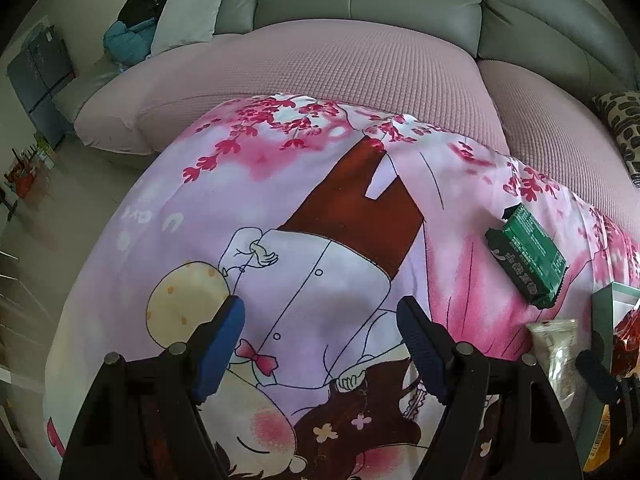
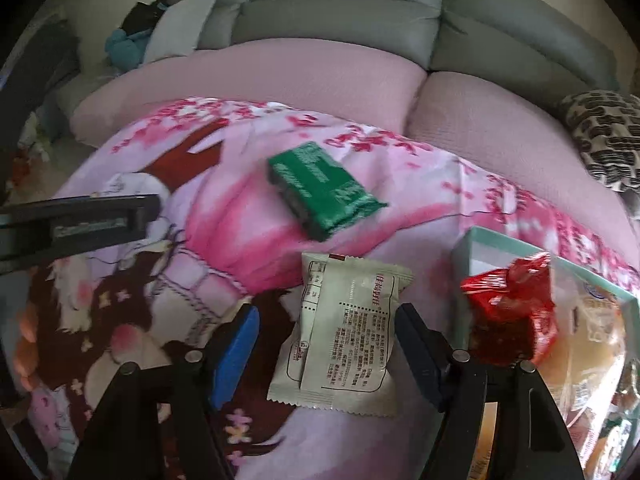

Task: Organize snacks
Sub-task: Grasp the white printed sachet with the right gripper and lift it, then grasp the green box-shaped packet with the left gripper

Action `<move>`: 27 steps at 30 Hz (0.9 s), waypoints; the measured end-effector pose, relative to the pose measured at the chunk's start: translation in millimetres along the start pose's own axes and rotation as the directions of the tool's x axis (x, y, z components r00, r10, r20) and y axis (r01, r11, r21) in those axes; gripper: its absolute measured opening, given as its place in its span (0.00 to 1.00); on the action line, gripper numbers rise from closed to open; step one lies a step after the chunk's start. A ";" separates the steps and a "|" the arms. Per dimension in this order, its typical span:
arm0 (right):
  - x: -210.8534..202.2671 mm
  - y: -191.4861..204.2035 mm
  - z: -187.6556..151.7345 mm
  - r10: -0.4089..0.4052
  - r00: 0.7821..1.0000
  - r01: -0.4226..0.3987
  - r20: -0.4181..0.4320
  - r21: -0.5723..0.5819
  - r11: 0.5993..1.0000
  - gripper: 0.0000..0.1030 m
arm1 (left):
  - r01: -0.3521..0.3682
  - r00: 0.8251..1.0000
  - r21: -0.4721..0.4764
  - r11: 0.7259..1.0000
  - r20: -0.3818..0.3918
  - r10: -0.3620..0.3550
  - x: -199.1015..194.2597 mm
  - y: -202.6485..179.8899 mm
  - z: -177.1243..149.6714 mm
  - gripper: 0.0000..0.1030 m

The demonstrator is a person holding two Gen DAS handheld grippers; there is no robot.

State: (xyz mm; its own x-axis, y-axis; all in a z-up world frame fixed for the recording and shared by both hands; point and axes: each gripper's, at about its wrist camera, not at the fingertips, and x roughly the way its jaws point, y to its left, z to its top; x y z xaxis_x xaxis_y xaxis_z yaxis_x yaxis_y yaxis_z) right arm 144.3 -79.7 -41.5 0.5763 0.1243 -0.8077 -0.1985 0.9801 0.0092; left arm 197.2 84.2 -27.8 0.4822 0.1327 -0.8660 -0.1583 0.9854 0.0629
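A white snack packet with red print lies flat on the cartoon cloth, between the fingers of my right gripper. The dark right pad sits at the packet's edge and the blue left pad stands a little off it, so the jaws are open. A green packet lies further back on the cloth. A red packet sits in the teal-rimmed box to the right. My left gripper hangs open over bare cloth, with the green packet and white packet off to its right.
The cloth covers a low surface in front of a sofa with pink seat covers and grey backrests. A white pillow lies at the back left, a patterned cushion at the right. Floor drops away on the left.
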 end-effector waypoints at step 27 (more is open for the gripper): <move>-75.6 -54.9 9.8 -0.160 0.961 0.116 0.227 0.194 0.974 0.53 | 0.322 0.947 0.018 0.946 -0.024 -0.322 11.4 -84.0 35.3 0.77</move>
State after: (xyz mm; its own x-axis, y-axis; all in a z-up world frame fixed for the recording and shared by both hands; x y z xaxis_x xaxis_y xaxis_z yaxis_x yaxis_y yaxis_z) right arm 119.3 -141.3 24.9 0.7655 -0.0020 -0.6434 0.0276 0.9992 0.0297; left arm 246.4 6.7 -25.5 0.4863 -0.1940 -0.8520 0.0213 0.9774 -0.2104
